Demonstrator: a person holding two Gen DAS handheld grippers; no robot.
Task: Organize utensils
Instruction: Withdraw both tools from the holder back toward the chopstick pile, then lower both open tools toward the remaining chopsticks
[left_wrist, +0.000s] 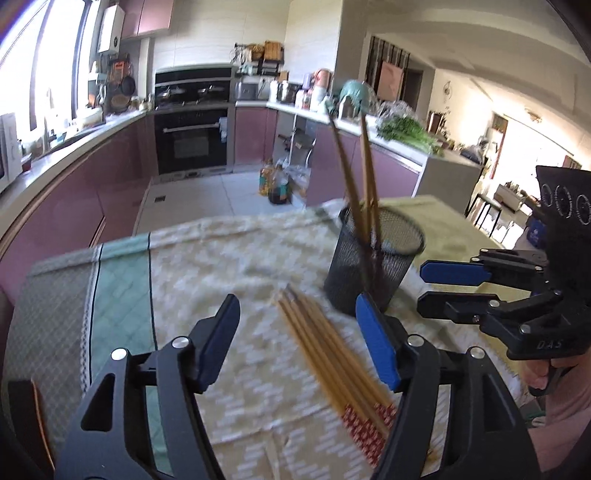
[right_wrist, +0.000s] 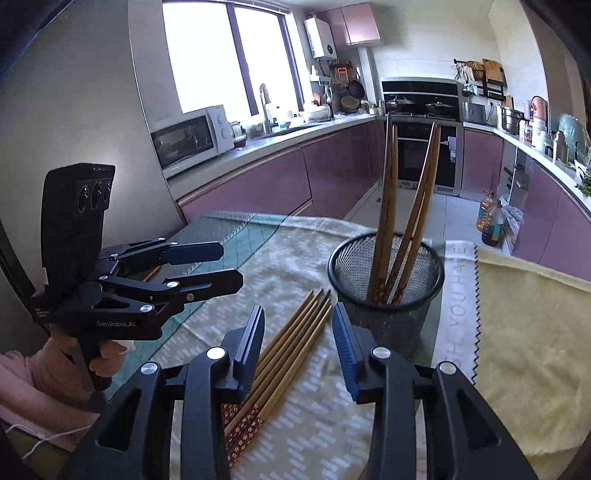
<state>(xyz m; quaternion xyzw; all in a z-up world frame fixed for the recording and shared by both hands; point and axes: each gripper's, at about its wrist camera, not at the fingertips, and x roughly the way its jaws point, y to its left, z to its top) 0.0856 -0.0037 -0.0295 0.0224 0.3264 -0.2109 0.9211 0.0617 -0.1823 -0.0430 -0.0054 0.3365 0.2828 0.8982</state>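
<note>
My left gripper (left_wrist: 297, 334) and right gripper (right_wrist: 298, 338), fingers apart, hover empty over six loose wooden chopsticks (right_wrist: 291, 338); four stand in the black mesh cup (right_wrist: 388, 295).

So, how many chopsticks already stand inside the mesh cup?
4: in the mesh cup, two chopsticks lean left and two more lean right; others may be hidden.
</note>
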